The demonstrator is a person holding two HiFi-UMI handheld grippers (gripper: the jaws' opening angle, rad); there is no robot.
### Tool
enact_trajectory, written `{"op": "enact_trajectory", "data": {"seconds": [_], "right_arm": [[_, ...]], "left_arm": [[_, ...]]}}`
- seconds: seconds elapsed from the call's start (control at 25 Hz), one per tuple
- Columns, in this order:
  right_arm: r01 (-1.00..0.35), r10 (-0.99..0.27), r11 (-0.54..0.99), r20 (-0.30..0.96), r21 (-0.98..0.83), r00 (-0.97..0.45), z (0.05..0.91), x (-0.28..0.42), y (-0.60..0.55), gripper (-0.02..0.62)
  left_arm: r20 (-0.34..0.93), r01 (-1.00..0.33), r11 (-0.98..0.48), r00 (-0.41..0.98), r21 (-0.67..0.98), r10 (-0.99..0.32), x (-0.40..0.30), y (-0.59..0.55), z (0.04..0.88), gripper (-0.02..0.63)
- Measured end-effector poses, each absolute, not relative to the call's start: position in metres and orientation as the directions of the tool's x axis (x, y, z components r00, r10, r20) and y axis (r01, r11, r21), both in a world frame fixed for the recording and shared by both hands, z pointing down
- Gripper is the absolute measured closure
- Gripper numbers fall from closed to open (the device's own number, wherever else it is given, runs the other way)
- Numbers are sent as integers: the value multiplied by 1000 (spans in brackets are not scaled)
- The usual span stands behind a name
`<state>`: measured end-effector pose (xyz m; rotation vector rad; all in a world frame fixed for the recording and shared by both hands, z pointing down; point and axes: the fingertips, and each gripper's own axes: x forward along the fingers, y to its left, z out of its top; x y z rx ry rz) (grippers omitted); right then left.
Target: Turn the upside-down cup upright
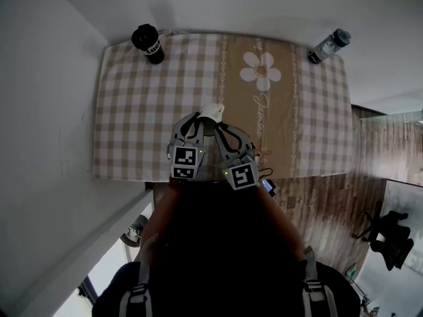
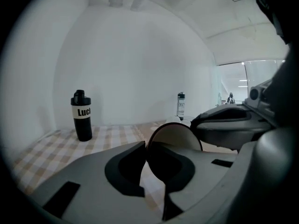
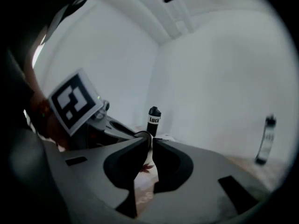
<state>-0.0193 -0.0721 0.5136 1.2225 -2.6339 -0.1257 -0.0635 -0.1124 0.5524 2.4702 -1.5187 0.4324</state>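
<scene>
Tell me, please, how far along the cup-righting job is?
Done: the white round cup is tipped sideways, mouth towards the left gripper. In hand: that and the right gripper both have jaws shut on its rim. Left: standing it upright on the checked tablecloth.

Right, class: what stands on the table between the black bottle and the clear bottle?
Nothing: the head view shows only bare tablecloth, with its printed flower, between the black bottle and the clear bottle.

I hold my left gripper (image 2: 146,146) and right gripper (image 3: 152,139) side by side, tips converging on the cup (image 2: 175,135). Each gripper's jaws are nearly together, pinching the cup's thin wall. Both point forward, slightly down.
</scene>
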Motion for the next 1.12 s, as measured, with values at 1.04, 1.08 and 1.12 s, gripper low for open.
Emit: {"op": "enact_trajectory", "data": {"seconds": [1.04,1.08,1.12], "right_arm": [[-21,-477,441,-214,-897,-852,494,-4,-94,551],[-50,-476,462,-200,-886,-856,493,-6,-92,554],[-89,-476,487,-179,-869,-861,494,-8,-90,559]], "left_arm": [[201,-835,-546,525,-66,-827,-49,-97,538,565],[210,-833,-552,531,-51,-821,-48,-97,540,563],[217,-830,-557,539,-32,-814,-47,-97,543,559]]}}
